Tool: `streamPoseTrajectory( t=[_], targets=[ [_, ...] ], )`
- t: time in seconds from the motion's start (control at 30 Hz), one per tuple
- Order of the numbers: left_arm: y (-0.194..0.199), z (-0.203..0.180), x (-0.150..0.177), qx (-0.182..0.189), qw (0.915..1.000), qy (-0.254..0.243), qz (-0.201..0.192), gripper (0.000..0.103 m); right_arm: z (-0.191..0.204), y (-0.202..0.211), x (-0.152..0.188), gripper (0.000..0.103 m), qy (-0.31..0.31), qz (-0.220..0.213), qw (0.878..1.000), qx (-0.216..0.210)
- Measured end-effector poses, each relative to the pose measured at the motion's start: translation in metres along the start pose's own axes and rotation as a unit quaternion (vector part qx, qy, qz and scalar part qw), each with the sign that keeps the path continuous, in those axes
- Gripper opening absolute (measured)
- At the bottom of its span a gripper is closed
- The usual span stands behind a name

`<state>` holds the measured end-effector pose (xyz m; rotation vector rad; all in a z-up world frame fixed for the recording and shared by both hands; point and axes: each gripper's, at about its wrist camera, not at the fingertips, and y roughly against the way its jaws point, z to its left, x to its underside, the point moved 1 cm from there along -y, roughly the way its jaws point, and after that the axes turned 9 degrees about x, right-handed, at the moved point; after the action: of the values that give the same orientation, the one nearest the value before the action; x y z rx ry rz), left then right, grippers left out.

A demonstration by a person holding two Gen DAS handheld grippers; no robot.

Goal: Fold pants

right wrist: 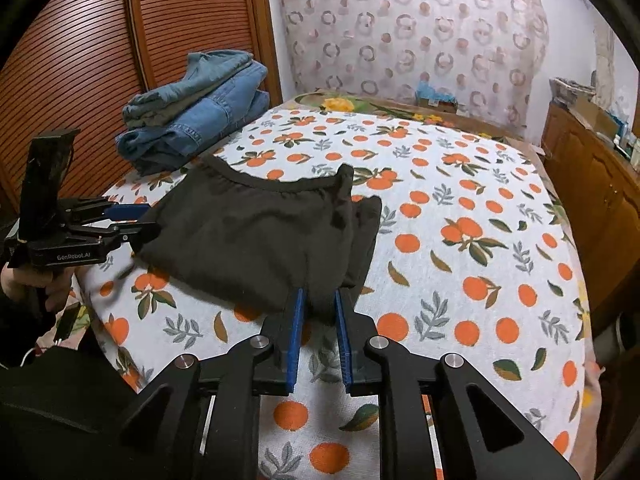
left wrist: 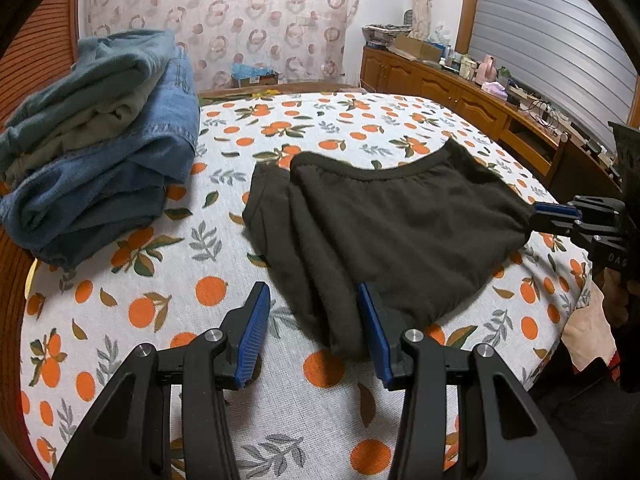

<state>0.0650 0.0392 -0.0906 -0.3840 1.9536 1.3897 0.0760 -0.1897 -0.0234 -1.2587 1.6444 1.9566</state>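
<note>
I have the dark pants (left wrist: pixel 384 232) lying on the orange-print bedspread (left wrist: pixel 132 320), already doubled over into a short block with the waistband along the far edge. My left gripper (left wrist: pixel 314 308) has its fingers spread wide — the right-hand pad sits at the near edge of the cloth, but nothing is caught between them. My right gripper (right wrist: pixel 320 312) is nearly closed, its blue pads narrowed onto the near edge of the fabric; it looks pinched, though I cannot tell how firm the hold is. I judge the fold well advanced — one more fold or some smoothing remains, then the move to the stack of folded jeans (left wrist: pixel 100 148) at the far left corner.
</note>
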Motion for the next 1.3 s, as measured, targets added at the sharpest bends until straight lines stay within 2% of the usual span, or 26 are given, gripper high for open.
streamPoseTrajectory(
  t=[0.03, 0.17, 0.27, 0.63, 0.87, 0.97, 1.13, 1.2, 1.3],
  targets=[
    [0.002, 0.0, -0.002, -0.001, 1.0, 0.0, -0.002, 0.047, 0.0, 0.001, -0.001, 0.019, 0.0, -0.002, 1.0, 0.002],
    [0.006, 0.003, -0.012, 0.004, 0.9999, 0.005, -0.014, 0.047, -0.002, 0.004, -0.008, 0.039, -0.002, -0.008, 1.0, 0.007],
    [0.003, 0.005, -0.021, 0.003, 0.9999, 0.004, -0.015, 0.047, -0.003, -0.002, -0.014, 0.048, -0.002, -0.006, 1.0, 0.012],
    [-0.024, 0.02, -0.054, 0.005, 0.9998, 0.015, -0.009, 0.047, 0.002, -0.054, -0.042, 0.053, 0.008, 0.034, 0.999, 0.038],
    [-0.05, 0.028, -0.055, 0.016, 0.9995, 0.02, 0.02, 0.047, 0.0, -0.076, -0.052, 0.053, 0.013, 0.051, 0.998, 0.037],
    [-0.054, 0.032, -0.055, 0.02, 0.9992, 0.024, 0.023, 0.055, -0.001, -0.085, -0.056, 0.053, 0.009, 0.06, 0.998, 0.034],
    [-0.055, 0.035, -0.055, 0.025, 0.9991, 0.027, 0.022, 0.057, -0.005, -0.093, -0.057, 0.055, -0.004, 0.069, 0.997, 0.025],
    [-0.055, 0.036, -0.055, 0.027, 0.999, 0.026, 0.024, 0.063, -0.005, -0.092, -0.057, 0.055, -0.004, 0.064, 0.998, 0.025],
    [-0.056, 0.034, -0.057, 0.025, 0.999, 0.017, 0.034, 0.064, -0.005, -0.092, -0.057, 0.055, -0.003, 0.064, 0.998, 0.025]
  ],
)
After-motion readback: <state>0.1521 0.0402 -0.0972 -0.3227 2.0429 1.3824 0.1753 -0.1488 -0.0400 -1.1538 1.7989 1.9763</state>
